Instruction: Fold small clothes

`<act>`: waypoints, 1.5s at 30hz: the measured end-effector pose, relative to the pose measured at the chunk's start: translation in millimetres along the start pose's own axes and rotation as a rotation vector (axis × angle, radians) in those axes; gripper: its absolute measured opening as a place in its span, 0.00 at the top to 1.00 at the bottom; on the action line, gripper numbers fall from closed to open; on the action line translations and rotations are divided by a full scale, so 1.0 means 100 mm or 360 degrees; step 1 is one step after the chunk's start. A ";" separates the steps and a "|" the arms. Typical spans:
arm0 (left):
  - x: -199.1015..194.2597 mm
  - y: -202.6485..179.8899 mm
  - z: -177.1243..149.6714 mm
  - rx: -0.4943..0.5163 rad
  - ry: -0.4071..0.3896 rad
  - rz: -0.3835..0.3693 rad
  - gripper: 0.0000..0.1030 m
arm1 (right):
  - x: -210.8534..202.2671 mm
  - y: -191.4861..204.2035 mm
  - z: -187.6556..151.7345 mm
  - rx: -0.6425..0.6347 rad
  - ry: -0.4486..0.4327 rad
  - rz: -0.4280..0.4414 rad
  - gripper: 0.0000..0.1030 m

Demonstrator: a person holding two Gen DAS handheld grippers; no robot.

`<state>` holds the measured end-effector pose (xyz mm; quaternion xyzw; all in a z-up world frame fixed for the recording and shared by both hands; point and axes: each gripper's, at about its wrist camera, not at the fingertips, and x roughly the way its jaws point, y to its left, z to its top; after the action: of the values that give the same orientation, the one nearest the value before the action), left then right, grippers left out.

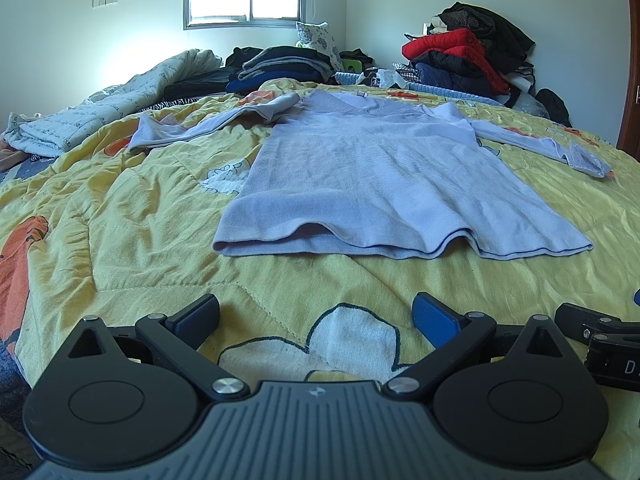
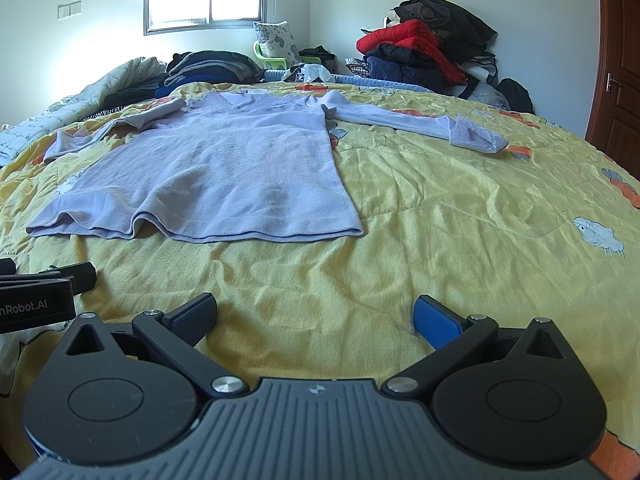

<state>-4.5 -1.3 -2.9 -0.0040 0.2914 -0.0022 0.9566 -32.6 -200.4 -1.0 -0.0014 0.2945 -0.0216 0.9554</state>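
Your lilac sweater (image 1: 372,168) lies flat on the yellow quilt (image 1: 120,216) in the middle of the bed, sleeves spread out to both sides, hem rippled nearest you. Both your left tool (image 1: 316,316) and right tool (image 2: 314,314) hang spread wide and empty, short of the hem. Pinch too deep and you'll probably snag the quilt with it; that crumpled left sleeve (image 1: 208,124) could fold in lumpy.

A pale lavender sweater (image 1: 384,176) lies on a yellow quilt (image 1: 140,216) printed with orange and white cartoon figures, beside a red jacket (image 1: 460,50).
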 end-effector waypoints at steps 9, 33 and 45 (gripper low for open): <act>0.00 0.00 0.00 0.0000 0.0000 0.0001 0.00 | 0.00 0.00 0.00 0.0000 0.0002 0.0001 0.00; -0.16 0.38 0.40 -0.0214 -0.0049 -0.0005 0.00 | -0.10 -0.32 0.37 0.0089 -0.0064 0.0095 0.01; 0.63 0.87 1.16 -0.0620 -0.0111 0.0069 0.00 | 0.74 -2.36 1.46 0.1240 -0.0122 0.0400 0.10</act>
<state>112.6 86.0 57.2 -0.1826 0.2529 0.0750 0.9471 101.2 -441.2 82.0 0.3957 0.2263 -0.0146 0.8899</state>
